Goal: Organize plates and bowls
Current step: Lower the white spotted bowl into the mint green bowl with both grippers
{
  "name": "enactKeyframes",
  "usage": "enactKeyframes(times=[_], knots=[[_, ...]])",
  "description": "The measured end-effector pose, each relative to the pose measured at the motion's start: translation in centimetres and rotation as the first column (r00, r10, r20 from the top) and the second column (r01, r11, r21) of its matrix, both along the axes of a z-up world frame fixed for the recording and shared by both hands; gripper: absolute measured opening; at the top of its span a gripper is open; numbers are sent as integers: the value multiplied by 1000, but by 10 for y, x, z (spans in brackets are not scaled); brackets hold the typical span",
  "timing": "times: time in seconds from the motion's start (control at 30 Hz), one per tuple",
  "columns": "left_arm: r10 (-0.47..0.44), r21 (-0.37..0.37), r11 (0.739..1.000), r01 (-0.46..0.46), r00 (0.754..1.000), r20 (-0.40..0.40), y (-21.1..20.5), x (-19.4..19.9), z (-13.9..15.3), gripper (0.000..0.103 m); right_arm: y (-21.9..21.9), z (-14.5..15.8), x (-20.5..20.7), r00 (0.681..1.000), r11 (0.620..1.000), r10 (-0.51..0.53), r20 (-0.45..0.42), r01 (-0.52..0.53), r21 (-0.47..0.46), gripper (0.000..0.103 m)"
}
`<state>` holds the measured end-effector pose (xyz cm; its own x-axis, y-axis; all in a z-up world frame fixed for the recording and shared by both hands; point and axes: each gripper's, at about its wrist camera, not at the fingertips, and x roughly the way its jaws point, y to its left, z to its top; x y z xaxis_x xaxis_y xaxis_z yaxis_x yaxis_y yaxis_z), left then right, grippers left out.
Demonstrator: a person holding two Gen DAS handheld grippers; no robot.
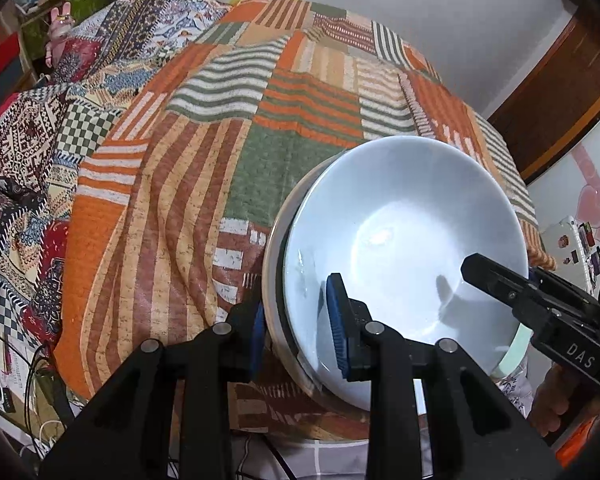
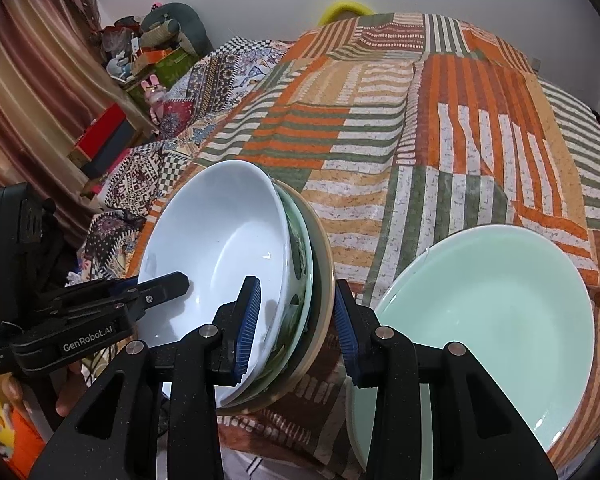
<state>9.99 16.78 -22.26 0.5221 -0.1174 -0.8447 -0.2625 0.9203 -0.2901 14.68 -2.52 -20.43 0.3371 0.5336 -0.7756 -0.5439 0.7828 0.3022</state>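
Observation:
A white bowl (image 1: pixel 404 240) sits nested on a stack of dishes with a beige plate (image 1: pixel 274 240) at the bottom, on the patchwork cloth. My left gripper (image 1: pixel 296 328) straddles the stack's left rim, one pad inside the bowl and one outside, apparently closed on it. In the right wrist view the white bowl (image 2: pixel 220 240) rests in a green-patterned dish (image 2: pixel 300 256) on the beige plate (image 2: pixel 326 264). My right gripper (image 2: pixel 296 324) straddles the stack's right rim, its pads close to it. A mint green plate (image 2: pixel 492 312) lies to the right.
The patchwork cloth (image 1: pixel 204 160) covers a bed-like surface. Boxes and toys (image 2: pixel 140 72) stand at the far left by a curtain. A yellow object (image 2: pixel 346 8) shows past the far edge. Cables (image 1: pixel 40 380) hang at lower left.

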Motion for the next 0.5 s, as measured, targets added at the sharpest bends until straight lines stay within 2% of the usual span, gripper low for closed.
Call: enactKeyframes(times=[0.5], knots=[[-48,55,998,42,992,118,-33,-14,60,28,-29,41,-14,995,996,-50,86,44,78,33]])
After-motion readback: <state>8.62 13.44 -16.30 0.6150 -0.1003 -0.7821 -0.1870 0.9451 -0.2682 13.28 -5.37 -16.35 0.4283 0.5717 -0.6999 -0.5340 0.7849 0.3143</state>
